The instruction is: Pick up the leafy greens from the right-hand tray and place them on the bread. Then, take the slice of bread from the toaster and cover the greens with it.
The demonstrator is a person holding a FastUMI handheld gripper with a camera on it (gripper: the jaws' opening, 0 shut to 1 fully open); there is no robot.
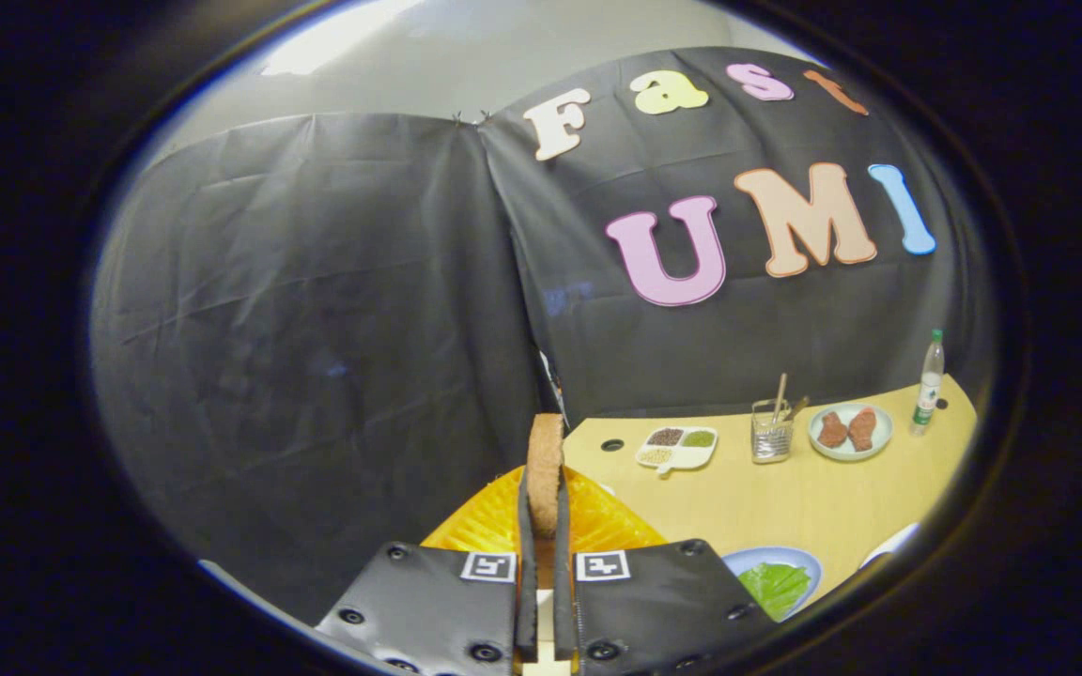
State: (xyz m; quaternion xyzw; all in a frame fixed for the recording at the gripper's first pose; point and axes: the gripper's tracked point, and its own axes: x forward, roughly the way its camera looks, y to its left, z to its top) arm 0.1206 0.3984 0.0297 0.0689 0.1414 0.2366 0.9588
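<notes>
My gripper [544,512] is shut on a slice of bread [545,460], which stands upright on edge between the two fingers, brown crust facing me. It is lifted above an orange tray [480,528] that lies just beyond the fingers. To the right of the fingers, low on the wooden table [766,507], a pale blue plate [809,563] holds leafy greens [774,586]; whether bread lies under them I cannot tell.
Farther back on the table stand a white divided dish of seeds [677,446], a clear holder with sticks [772,434], a plate with two brown pieces [849,431] and a bottle with a green cap [928,383]. Black cloth walls close off the back.
</notes>
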